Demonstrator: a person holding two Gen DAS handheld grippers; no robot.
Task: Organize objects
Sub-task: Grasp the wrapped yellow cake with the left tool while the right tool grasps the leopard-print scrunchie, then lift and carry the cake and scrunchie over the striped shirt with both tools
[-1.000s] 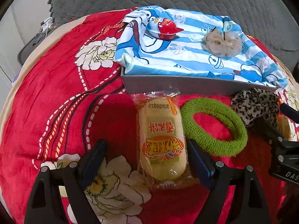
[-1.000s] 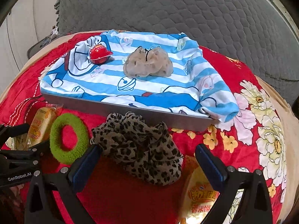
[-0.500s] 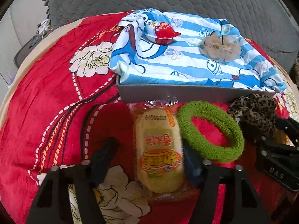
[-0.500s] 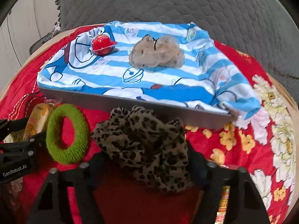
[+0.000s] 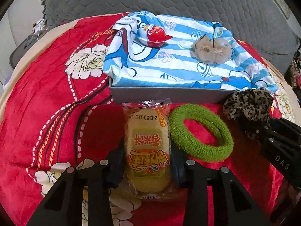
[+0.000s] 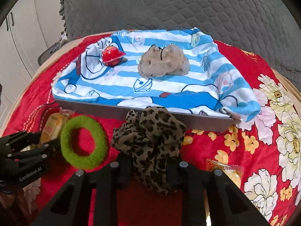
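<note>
A yellow snack packet [image 5: 147, 150] lies lengthwise on the red floral blanket. My left gripper [image 5: 147, 166] is closing on it, and both pads touch the wrapper's sides. A leopard-print scrunchie [image 6: 150, 141] sits bunched in front of the grey tray [image 6: 188, 119], with my right gripper [image 6: 152, 169] shut on its lower part. Between the two lies a green hair ring [image 5: 201, 133], also in the right wrist view [image 6: 83, 141]. The left wrist view shows the right gripper's body [image 5: 280, 146] beside the scrunchie [image 5: 248, 103].
The tray [image 5: 165, 95] is lined with a blue striped cartoon cloth [image 5: 178, 71] that carries a red egg-shaped toy [image 5: 154, 37] and a beige scrunchie [image 5: 210, 51]. A second snack packet [image 6: 225, 171] lies right of my right gripper. A grey quilted cushion [image 6: 169, 5] stands behind.
Both grippers have gone from wide open to closed in: the left onto the snack packet's sides, the right onto the leopard scrunchie. Neither hand has shifted much.
</note>
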